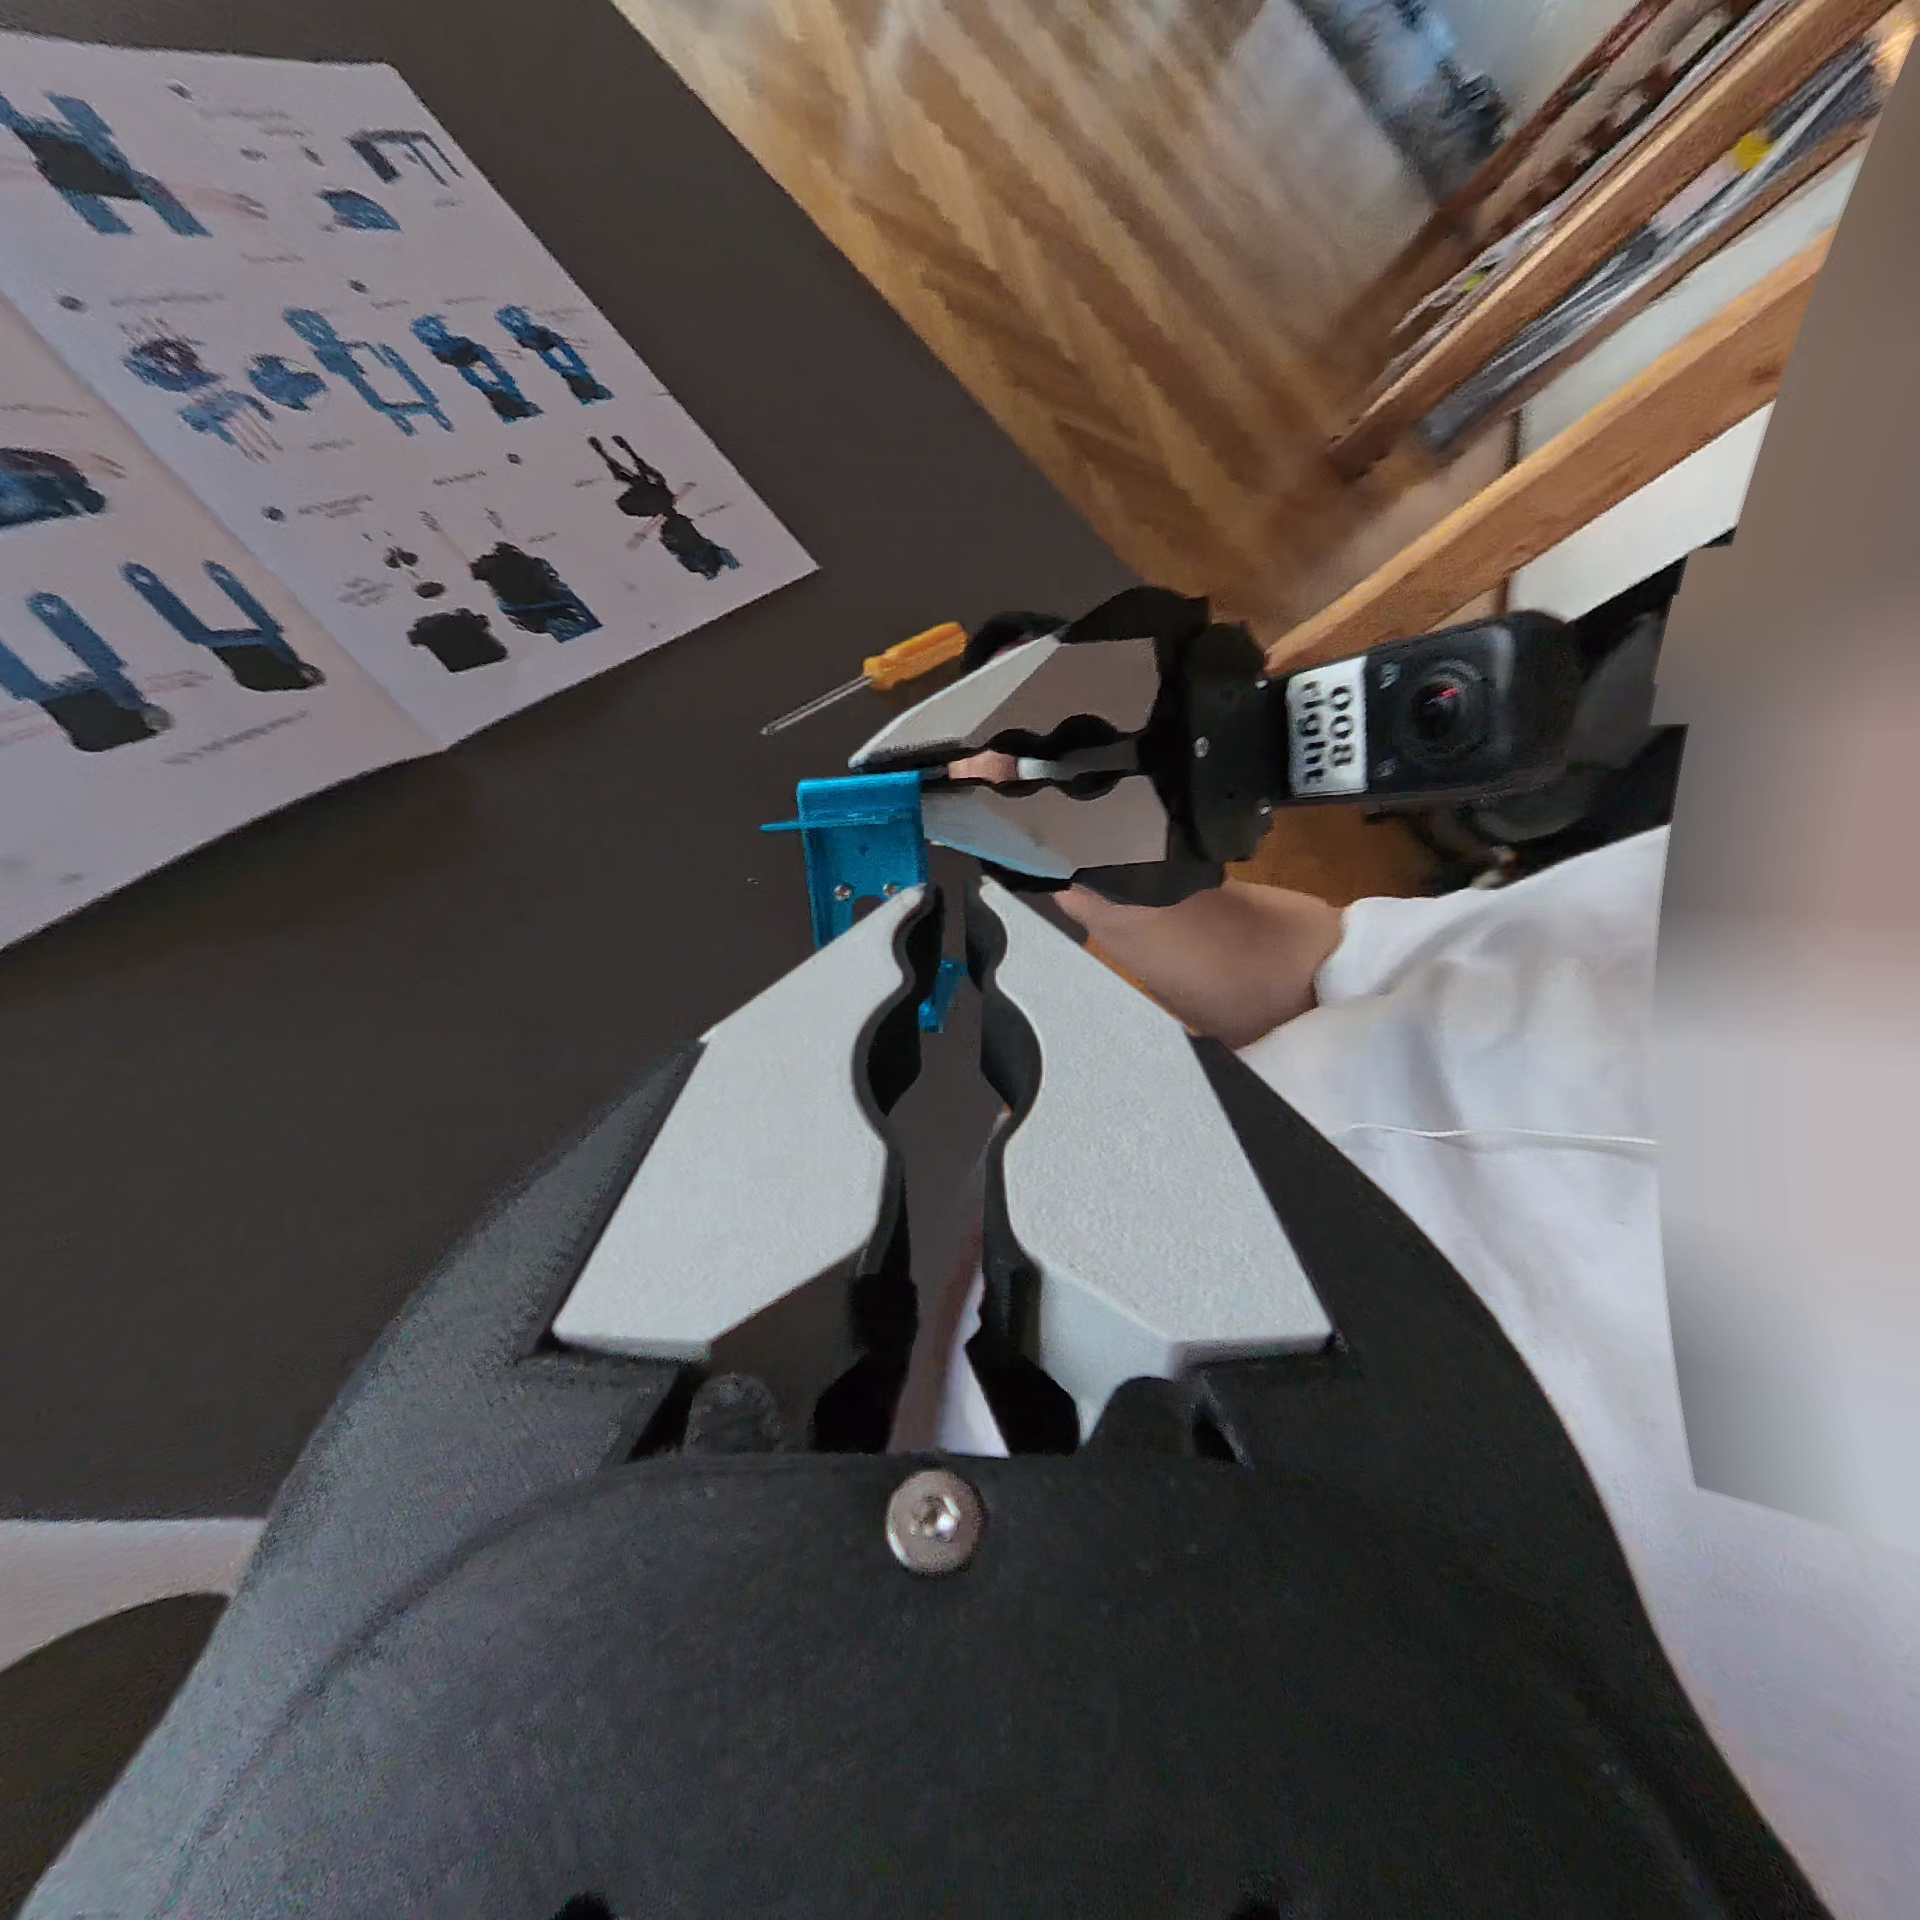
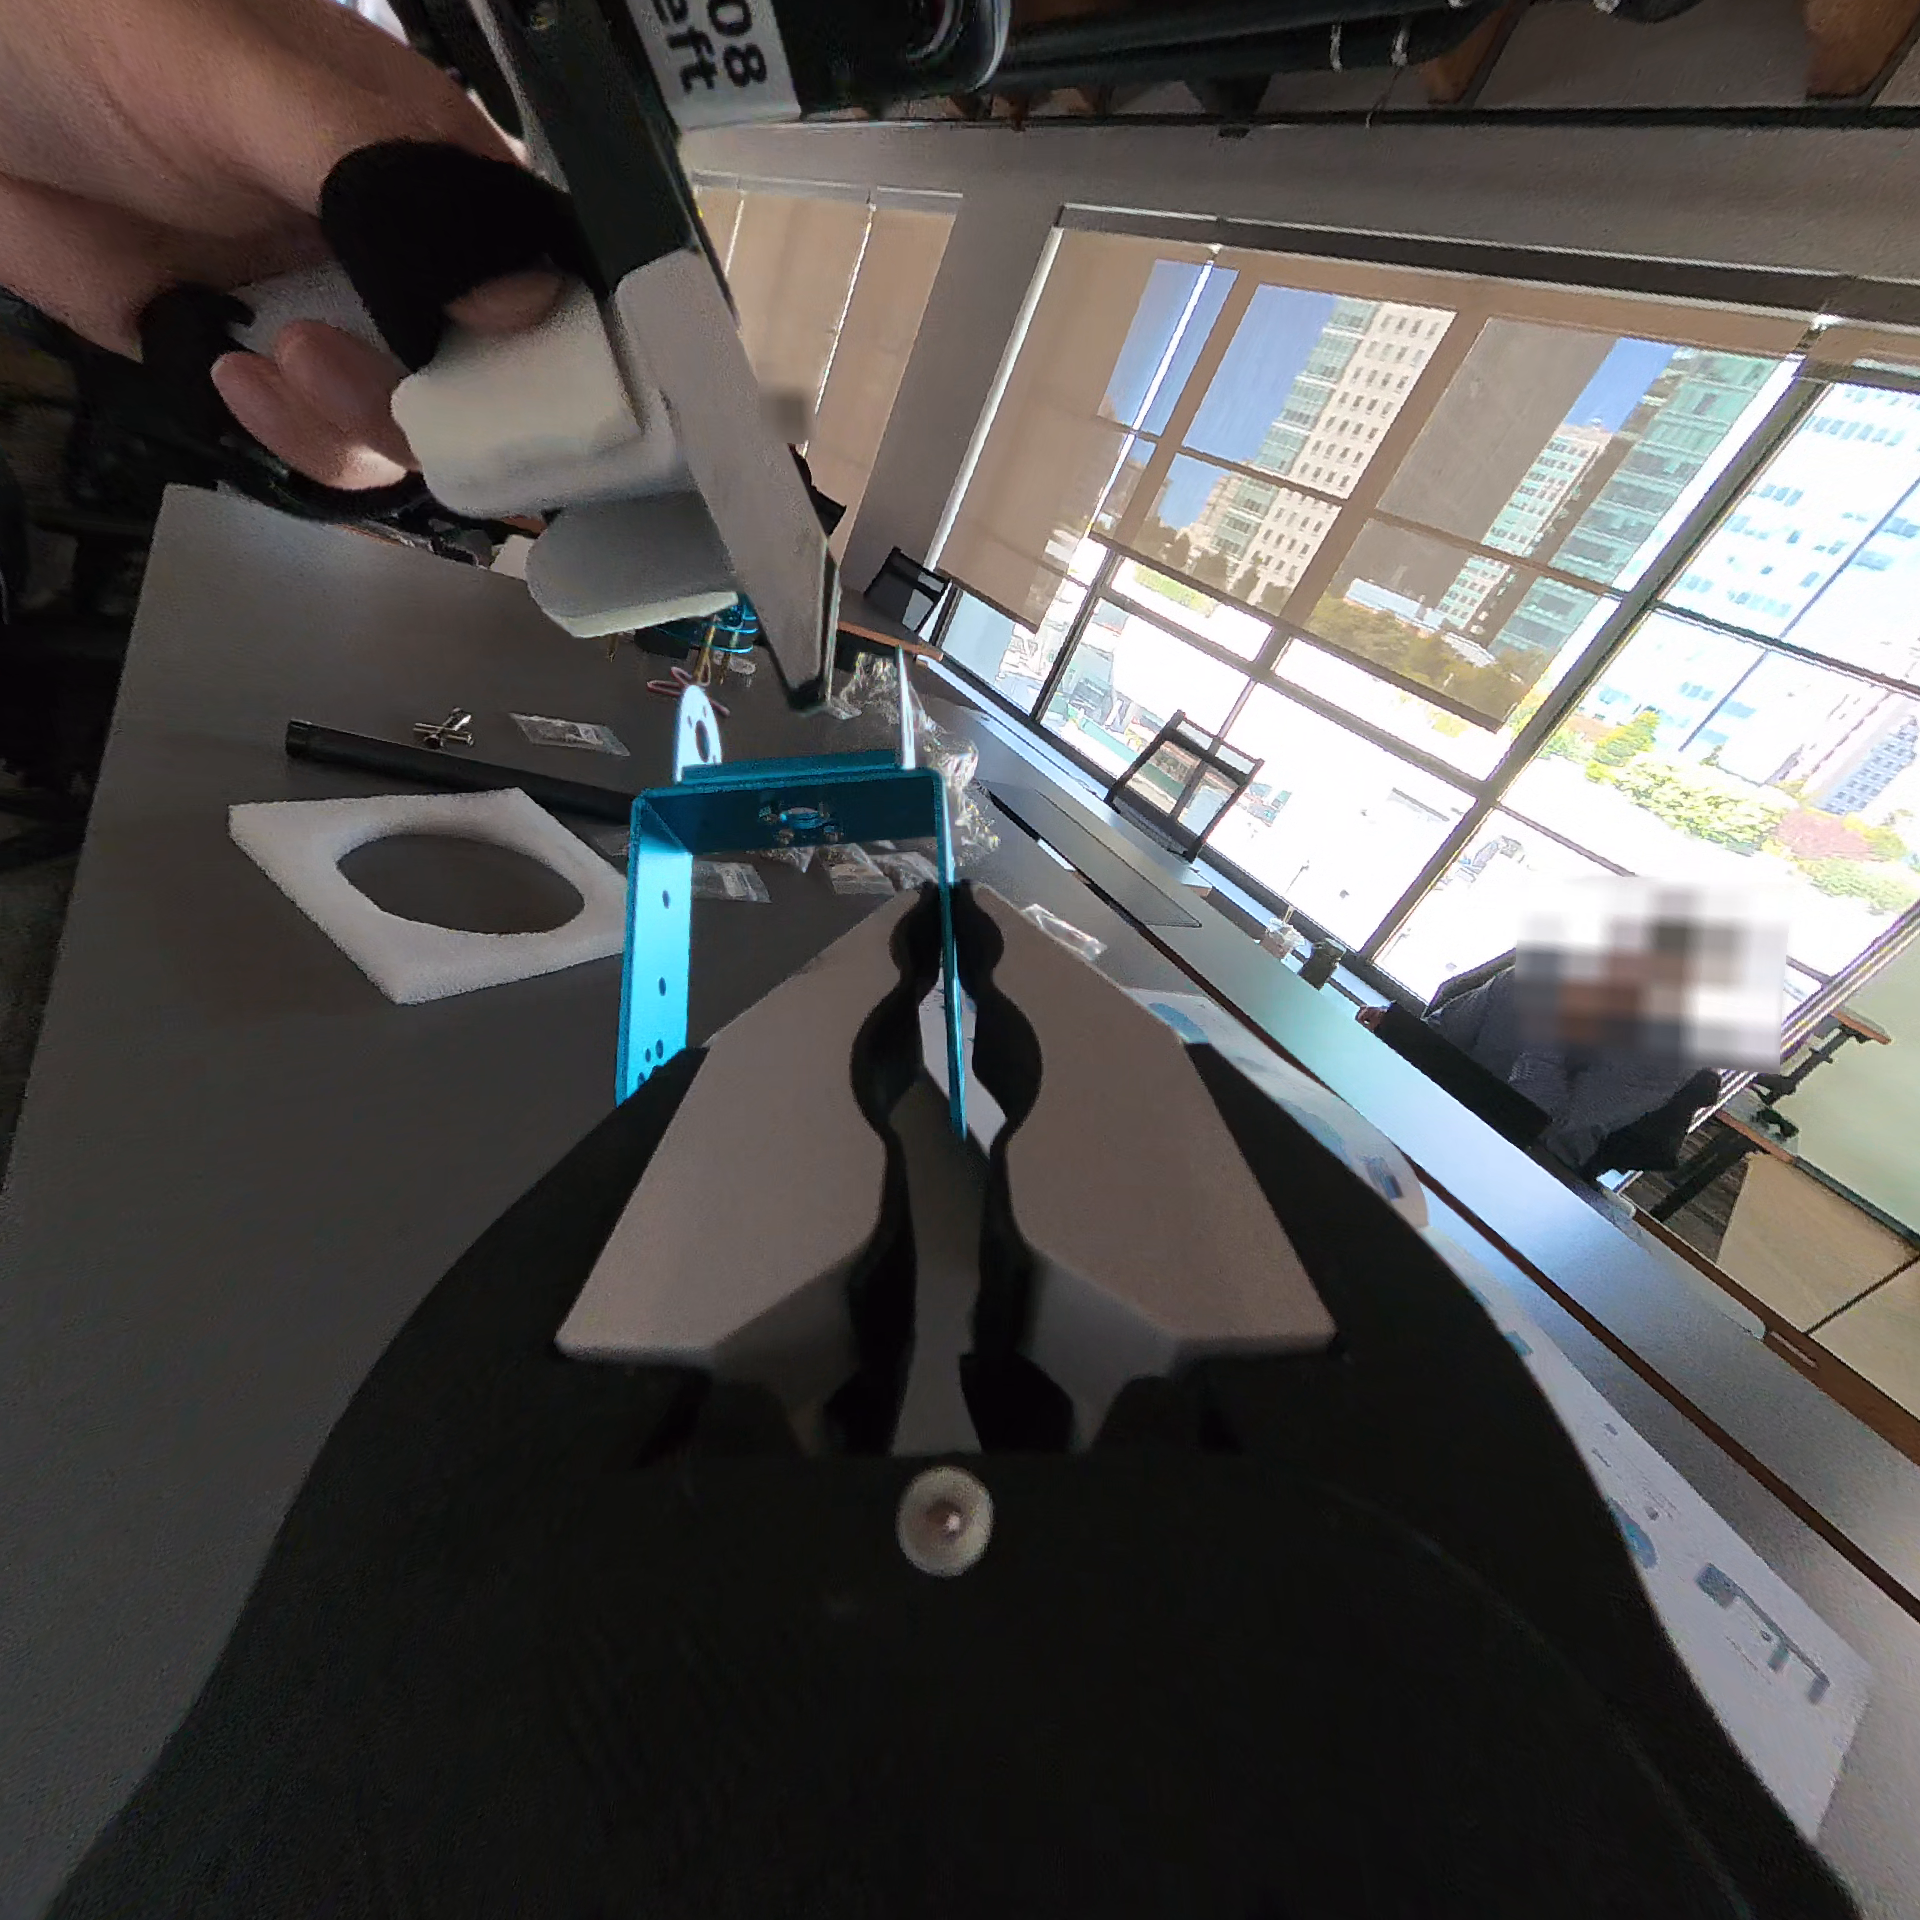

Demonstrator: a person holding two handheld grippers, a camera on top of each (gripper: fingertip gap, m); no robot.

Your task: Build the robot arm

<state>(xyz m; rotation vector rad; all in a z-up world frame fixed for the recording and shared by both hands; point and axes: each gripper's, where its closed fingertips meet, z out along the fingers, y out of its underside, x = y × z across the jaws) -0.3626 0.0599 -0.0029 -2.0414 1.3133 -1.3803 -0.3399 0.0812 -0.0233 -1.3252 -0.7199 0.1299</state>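
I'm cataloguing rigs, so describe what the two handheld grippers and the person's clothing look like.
Both the left gripper and the right gripper have matte black textured bodies, pale grey wedge-shaped fingers with wavy black inner edges, and a silver screw at the base. Each carries a black camera with a white label. The person wears a white sleeve and black finger sleeves.

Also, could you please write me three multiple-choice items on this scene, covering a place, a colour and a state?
1. Where does the orange-handled screwdriver lie?
A. in a drawer
B. on the dark table, near the printed sheet
C. on a chair

2. What colour is the U-shaped bracket?
A. red
B. silver
C. blue

3. How is the right hand-held gripper?
A. shut on one leg of the bracket
B. wide open
C. shut on the screwdriver

Answers: 1 B, it rests on the tabletop just past the sheet's corner; 2 C, its metal is bright blue; 3 A, its fingers pinch the thin leg between them.
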